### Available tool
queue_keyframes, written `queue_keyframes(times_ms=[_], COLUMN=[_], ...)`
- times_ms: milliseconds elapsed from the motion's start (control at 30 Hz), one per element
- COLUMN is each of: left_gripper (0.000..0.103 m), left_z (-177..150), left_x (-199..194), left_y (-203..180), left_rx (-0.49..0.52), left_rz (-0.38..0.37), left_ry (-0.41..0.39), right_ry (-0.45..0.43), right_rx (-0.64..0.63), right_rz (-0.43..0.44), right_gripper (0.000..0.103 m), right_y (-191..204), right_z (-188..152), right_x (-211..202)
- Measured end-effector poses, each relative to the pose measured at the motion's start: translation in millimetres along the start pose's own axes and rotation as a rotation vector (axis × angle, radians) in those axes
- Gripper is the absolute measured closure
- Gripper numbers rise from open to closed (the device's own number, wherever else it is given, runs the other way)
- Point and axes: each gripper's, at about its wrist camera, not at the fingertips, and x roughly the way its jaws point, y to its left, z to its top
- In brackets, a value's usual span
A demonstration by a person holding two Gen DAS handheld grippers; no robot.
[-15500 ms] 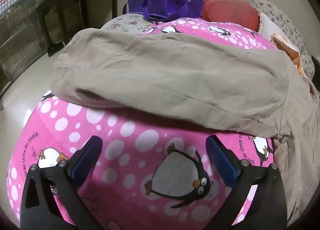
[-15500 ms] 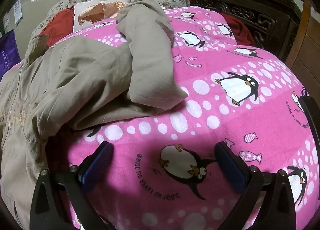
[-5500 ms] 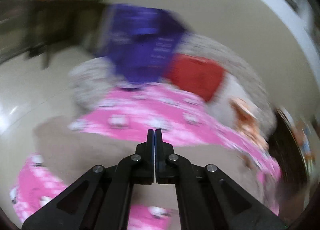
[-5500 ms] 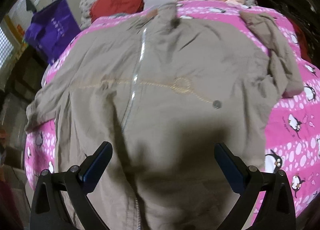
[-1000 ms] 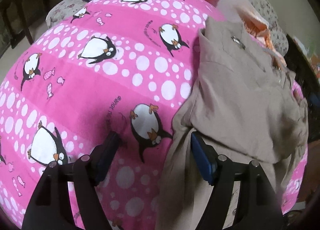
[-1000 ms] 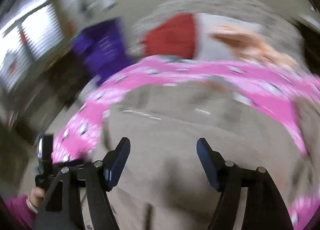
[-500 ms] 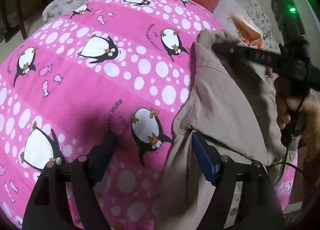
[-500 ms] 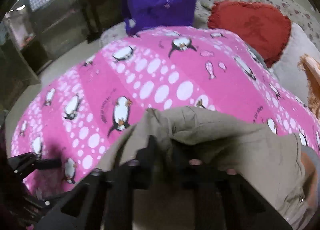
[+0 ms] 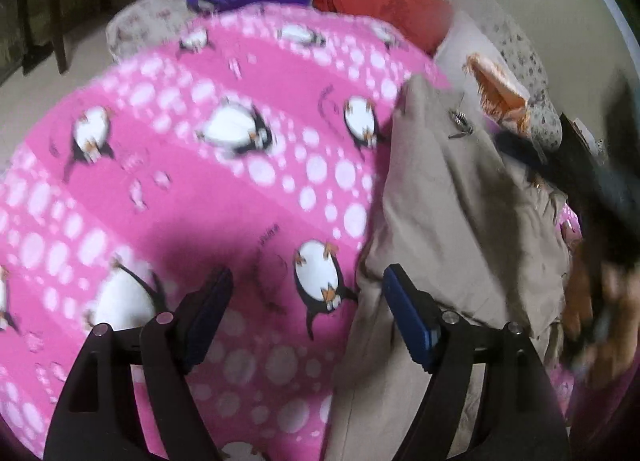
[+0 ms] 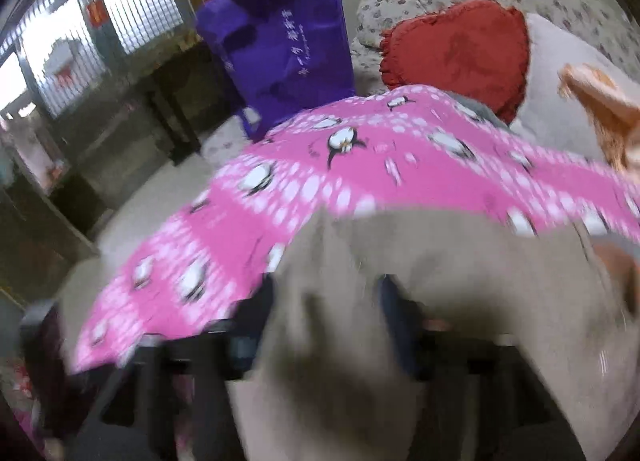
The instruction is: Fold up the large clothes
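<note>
The jacket lies bunched on the right part of the pink penguin blanket, its near edge just beside the left claw; that claw is released, its 2 blue pads over the blanket, gripping nothing; the right claw is opening with jacket cloth draped between its blurred fingers; a red cushion sits beyond the blanket.

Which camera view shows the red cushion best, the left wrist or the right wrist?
The right wrist view: the red cushion shows nearly whole there, with its frilled edge, beside the purple bag. In the left wrist view it is blurred and its lower part hides behind the pink blanket.
</note>
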Motion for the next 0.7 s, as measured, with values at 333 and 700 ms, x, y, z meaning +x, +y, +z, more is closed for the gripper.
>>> queue_keyframes(times_ms=[333,700], left_gripper=[0.024,0.024], left_z=[17,3], left_x=[8,27], left_y=[-61,-81], left_rx=[0.166,0.233], left_rz=[0.023,0.121], left_ry=[-0.03,0.075], right_ry=[0.092,0.015], right_rx=[0.291,0.381], right_rz=[-0.347,-0.319], right_gripper=[0.043,0.035], right_y=[-112,-111], right_z=[-136,-158], right_x=[-115,-159])
